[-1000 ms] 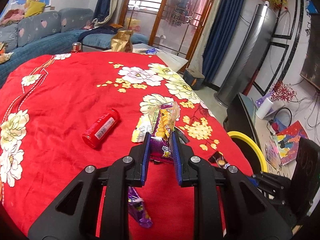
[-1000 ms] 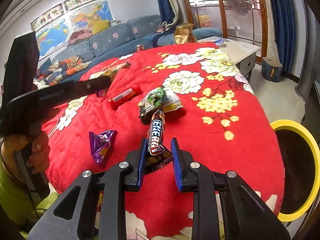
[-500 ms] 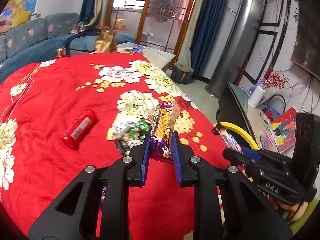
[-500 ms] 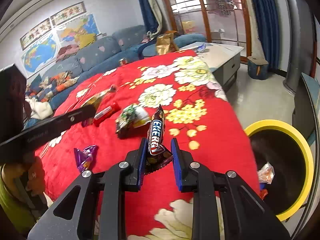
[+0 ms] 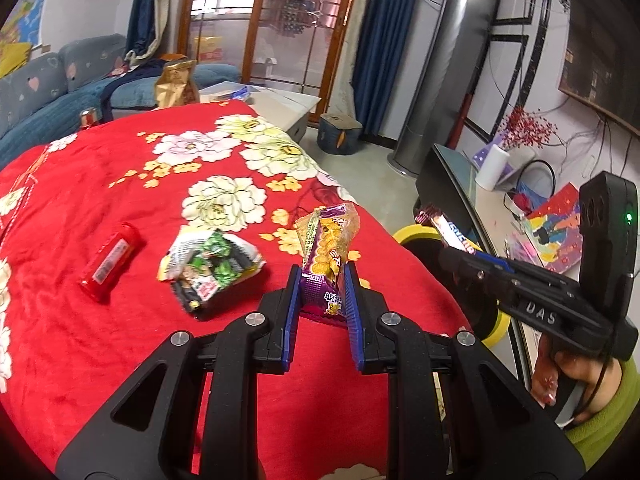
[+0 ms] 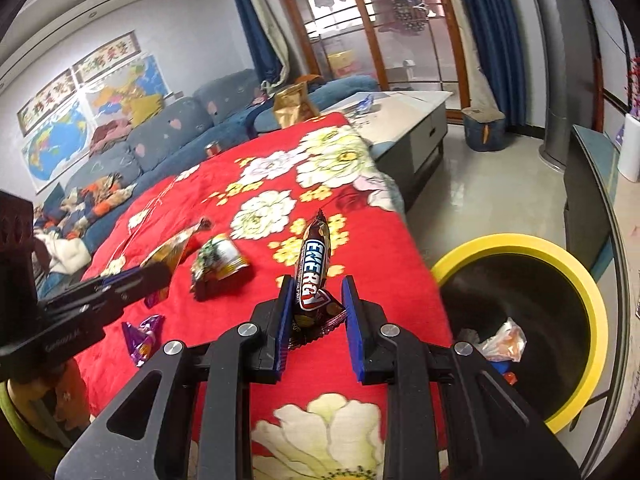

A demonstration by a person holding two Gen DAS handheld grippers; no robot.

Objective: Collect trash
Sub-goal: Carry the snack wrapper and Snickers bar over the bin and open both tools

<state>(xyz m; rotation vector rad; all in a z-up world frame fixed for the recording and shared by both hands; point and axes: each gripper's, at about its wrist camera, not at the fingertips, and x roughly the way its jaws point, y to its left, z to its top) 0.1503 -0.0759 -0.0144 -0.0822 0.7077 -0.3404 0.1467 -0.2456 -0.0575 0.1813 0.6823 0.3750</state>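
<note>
1. The left gripper (image 5: pixel 320 292) is pinching a purple and yellow snack packet (image 5: pixel 326 256) between its blue fingers (image 5: pixel 291 312), nearly closed on it and holding it upright above the red flowered tabletop (image 5: pixel 100 360). There's yellow writing low on the packet, but it's too small for me to read.
2. The right gripper (image 6: pixel 314 300) is clamping a brown candy bar (image 6: pixel 314 268), fingers (image 6: pixel 283 320) closed in on the crinkled bottom end. The wrapper is reading "ENERGY" in white on a blue band, pretty clear.
3. The yellow-rimmed bin (image 6: pixel 592 304) is sitting on the floor right beside the tabletop's right edge, with a clear crumpled wrapper (image 6: pixel 502 340) lying inside. The left view is only catching a sliver of its rim (image 5: pixel 416 234) behind the other gripper.
4. Trash lying on the tabletop near its middle: a green and white wrapper (image 5: pixel 212 264) with print I can't make out, and a red tube (image 5: pixel 110 262) with a white label that's unreadable.
5. Toward the near left edge a small purple wrapper (image 6: pixel 142 338) is lying, partly cut off by the left gripper's body. A gold packet (image 6: pixel 176 246) is sitting just behind that.
6. The right gripper's body in the left view is showing "DAS" (image 5: pixel 540 316), with a hand half hidden below it.
</note>
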